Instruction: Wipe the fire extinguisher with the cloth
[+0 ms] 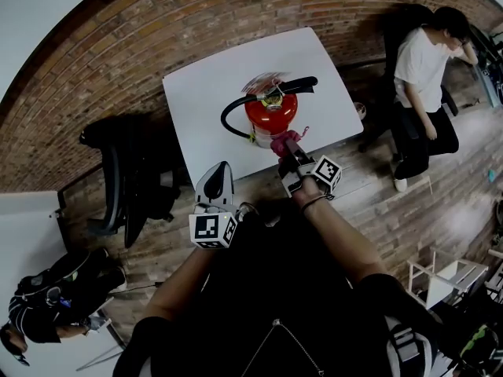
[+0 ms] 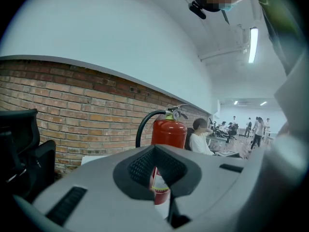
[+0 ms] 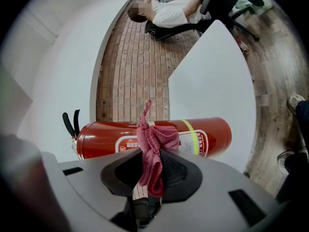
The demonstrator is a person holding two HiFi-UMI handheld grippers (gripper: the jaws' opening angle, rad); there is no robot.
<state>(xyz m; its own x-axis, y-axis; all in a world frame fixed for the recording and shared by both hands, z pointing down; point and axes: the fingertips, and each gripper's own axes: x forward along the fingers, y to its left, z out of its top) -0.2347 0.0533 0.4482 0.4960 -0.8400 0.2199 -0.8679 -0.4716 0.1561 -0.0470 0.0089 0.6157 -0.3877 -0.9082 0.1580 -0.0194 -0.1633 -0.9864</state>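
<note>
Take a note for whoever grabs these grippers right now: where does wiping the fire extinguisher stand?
Left claw: shut, empty, at the near edge of the white table.
Right claw: shut on the pink cloth, beside the lower body of the fire extinguisher, which stands upright on the table.
Done: cloth gripped and at the cylinder; contact unclear.
Left: likely all the wiping, body, handle and hose.

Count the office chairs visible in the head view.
2. One black chair stands left of the white table. A second chair is at upper right, behind the seated person. More may be hidden outside the frame.
</note>
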